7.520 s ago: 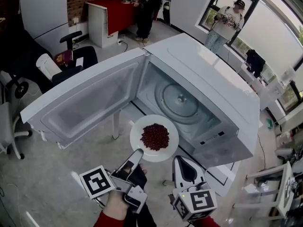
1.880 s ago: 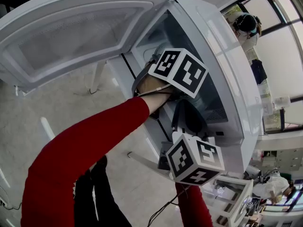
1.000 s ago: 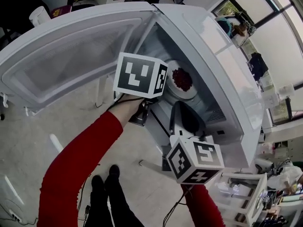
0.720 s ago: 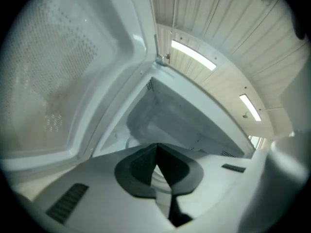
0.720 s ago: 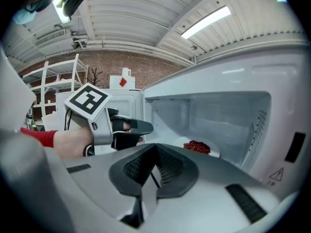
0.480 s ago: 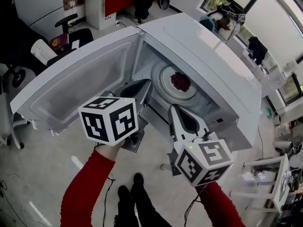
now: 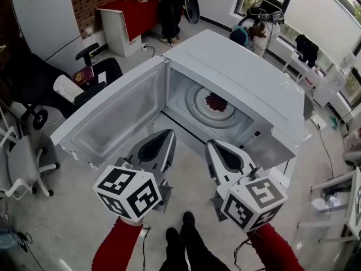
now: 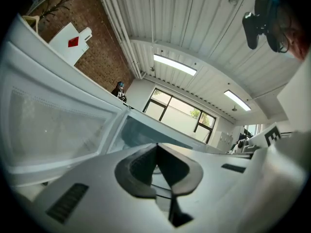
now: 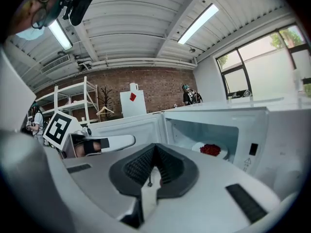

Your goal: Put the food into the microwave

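Observation:
The white microwave (image 7: 248, 78) stands with its door (image 7: 118, 114) swung open to the left. A white plate of red food (image 7: 216, 102) rests on the turntable inside, also seen as the plate (image 9: 210, 150) in the right gripper view. My left gripper (image 7: 168, 134) hangs in front of the door's lower edge, jaws shut and empty. My right gripper (image 7: 211, 145) is level with it, just before the cavity's front edge, also shut on nothing. Both are outside the cavity, well short of the plate. The left gripper (image 8: 156, 145) points up at the door; the right gripper (image 9: 155, 147) faces the opening.
Office chairs (image 7: 25, 162) and a black chair (image 7: 93, 66) stand to the left. A red table (image 7: 135, 13) with people by it is at the back; another person (image 7: 254, 33) sits behind the microwave. My shoes (image 7: 181, 233) are on the floor below.
The plate of food, carried by the left gripper earlier, now lies inside the microwave. The left gripper has let go and drawn back out; both grippers sit lower, outside the cavity.

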### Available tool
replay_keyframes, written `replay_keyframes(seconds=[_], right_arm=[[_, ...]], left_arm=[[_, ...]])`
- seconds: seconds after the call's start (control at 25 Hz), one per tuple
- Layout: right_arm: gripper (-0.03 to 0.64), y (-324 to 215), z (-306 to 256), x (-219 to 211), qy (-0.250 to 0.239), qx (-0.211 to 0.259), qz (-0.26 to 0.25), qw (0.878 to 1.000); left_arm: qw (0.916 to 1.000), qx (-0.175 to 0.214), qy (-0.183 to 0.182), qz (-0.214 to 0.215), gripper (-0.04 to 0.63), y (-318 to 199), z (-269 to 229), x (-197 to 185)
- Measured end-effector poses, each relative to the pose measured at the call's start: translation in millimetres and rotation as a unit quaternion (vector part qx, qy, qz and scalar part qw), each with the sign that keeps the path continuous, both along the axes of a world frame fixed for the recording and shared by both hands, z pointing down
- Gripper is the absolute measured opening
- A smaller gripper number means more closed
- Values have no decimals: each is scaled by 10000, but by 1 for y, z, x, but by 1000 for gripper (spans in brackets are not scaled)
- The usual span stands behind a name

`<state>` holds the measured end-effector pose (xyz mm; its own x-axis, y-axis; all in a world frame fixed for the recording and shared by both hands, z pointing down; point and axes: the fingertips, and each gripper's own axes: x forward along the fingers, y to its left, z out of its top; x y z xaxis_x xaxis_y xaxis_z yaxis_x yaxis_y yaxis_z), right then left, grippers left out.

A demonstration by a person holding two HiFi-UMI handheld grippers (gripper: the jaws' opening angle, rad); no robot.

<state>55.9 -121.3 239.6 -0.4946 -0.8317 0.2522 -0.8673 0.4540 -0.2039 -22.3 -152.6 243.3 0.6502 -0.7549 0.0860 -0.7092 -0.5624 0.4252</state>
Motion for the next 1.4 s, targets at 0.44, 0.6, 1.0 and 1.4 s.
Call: replay_keyframes(seconds=[0.44, 0.6, 1.0, 1.4], right_arm=[[12, 68, -11, 2, -309, -101, -139, 9994], [12, 87, -17, 4, -344, -103, -208, 9991], [12, 115, -16, 14, -496, -78, -306, 9983], [12, 146, -21, 14, -419, 193, -457, 9979]], left_arm=[[9987, 256, -350, -283, 9, 81, -23, -15], [9977, 309, -447, -402, 9, 106, -29, -19], [9940, 435, -813, -581, 9, 141, -23, -12], [9882, 704, -1219, -597, 9, 180, -29, -13]])
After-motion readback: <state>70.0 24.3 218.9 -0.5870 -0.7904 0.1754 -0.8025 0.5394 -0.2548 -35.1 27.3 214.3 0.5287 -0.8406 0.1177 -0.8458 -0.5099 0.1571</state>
